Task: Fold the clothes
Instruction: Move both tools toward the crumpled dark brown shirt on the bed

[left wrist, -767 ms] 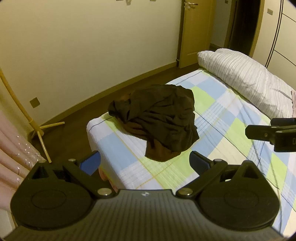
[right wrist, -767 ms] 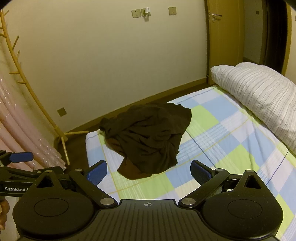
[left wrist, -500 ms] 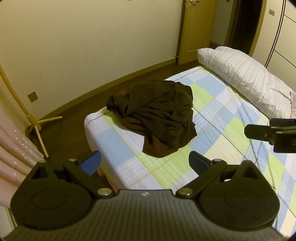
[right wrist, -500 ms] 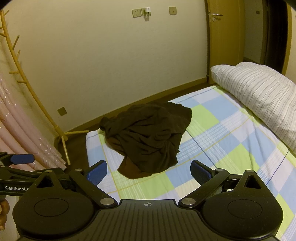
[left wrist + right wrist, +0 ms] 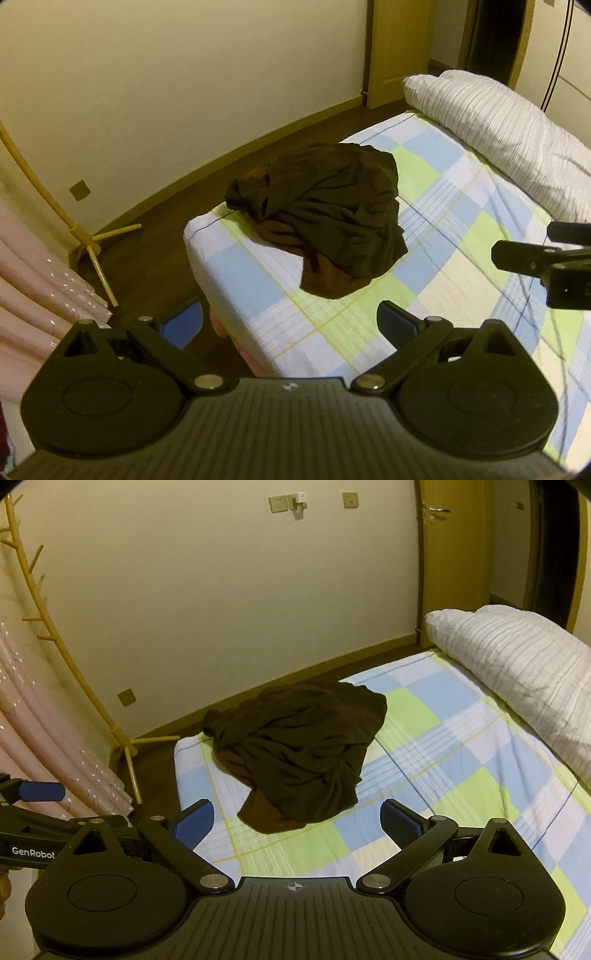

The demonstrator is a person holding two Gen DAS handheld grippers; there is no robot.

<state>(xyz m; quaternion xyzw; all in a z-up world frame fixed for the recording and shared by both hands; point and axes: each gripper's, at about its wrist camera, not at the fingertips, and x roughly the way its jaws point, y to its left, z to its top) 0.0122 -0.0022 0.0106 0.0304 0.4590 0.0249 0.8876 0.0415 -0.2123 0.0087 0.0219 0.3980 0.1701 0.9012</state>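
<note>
Cream wall (image 5: 221, 609), dark wood floor (image 5: 155, 221), checked bed (image 5: 461, 775)

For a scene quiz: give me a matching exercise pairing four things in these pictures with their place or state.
Things:
1. dark garment
2. striped pillow
3. left gripper
4. coat stand

Descriptions:
A. open, holding nothing
B. standing on the floor by the wall
C. crumpled near the bed's corner
D. lying along the bed's far right side

Pairs: 1-C, 2-D, 3-A, 4-B
</note>
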